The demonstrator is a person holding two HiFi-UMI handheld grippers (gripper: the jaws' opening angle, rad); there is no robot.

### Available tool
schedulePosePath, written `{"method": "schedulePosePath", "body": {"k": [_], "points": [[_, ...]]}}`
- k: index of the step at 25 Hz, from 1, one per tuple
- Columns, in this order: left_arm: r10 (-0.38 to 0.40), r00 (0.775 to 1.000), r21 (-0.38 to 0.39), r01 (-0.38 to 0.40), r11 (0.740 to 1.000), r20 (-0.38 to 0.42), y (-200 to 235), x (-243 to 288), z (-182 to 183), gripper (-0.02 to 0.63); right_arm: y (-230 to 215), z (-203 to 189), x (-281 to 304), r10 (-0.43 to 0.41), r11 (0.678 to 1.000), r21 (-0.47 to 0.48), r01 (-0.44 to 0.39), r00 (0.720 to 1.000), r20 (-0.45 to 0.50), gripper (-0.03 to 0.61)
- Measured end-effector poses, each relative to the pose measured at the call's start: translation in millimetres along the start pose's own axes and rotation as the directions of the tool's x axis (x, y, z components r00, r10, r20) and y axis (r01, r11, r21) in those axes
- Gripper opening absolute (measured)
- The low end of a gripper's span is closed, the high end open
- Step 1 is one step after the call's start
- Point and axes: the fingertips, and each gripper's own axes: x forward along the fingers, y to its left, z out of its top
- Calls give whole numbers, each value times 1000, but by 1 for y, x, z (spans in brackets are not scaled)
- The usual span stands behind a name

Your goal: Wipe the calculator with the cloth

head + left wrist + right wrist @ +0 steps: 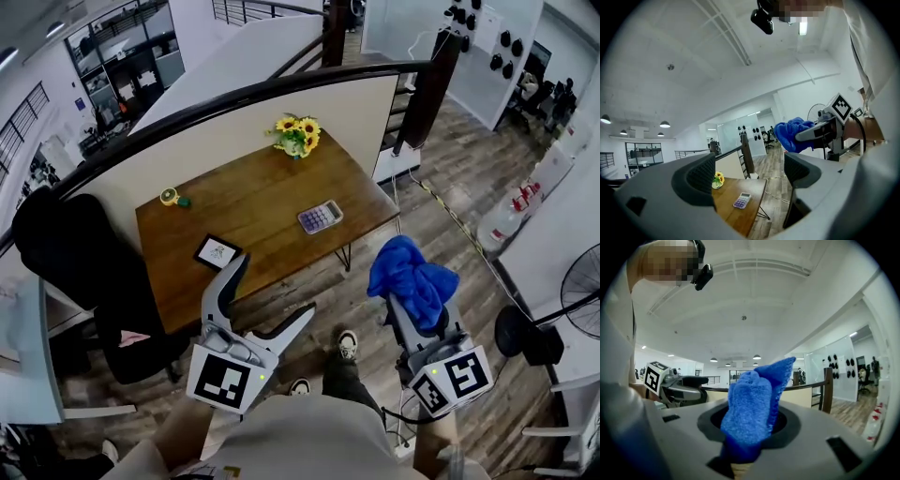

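A small calculator (320, 217) with purple keys lies near the right front edge of the wooden table (253, 234); the left gripper view also catches the calculator (741, 200). My right gripper (410, 298) is shut on a blue cloth (412, 274), held off the table over the floor to the right. In the right gripper view the cloth (754, 408) bunches up between the jaws. My left gripper (275, 298) stands open and empty just off the table's front edge, jaws spread wide.
A pot of yellow flowers (297, 136) stands at the table's far edge, a small yellow and green object (172, 197) at the far left, a framed picture (217, 251) near the front. A black chair (89, 281) is left of the table. A fan (572, 305) stands at the right.
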Motion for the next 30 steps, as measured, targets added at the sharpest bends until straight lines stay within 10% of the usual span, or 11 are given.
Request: {"method": "schedulePosePath", "body": {"k": [30], "points": [[206,971,-3,-208,978,-122,122,319,-45,438,-248,0,316,361,932,-2,-362,929,-75,140]]}}
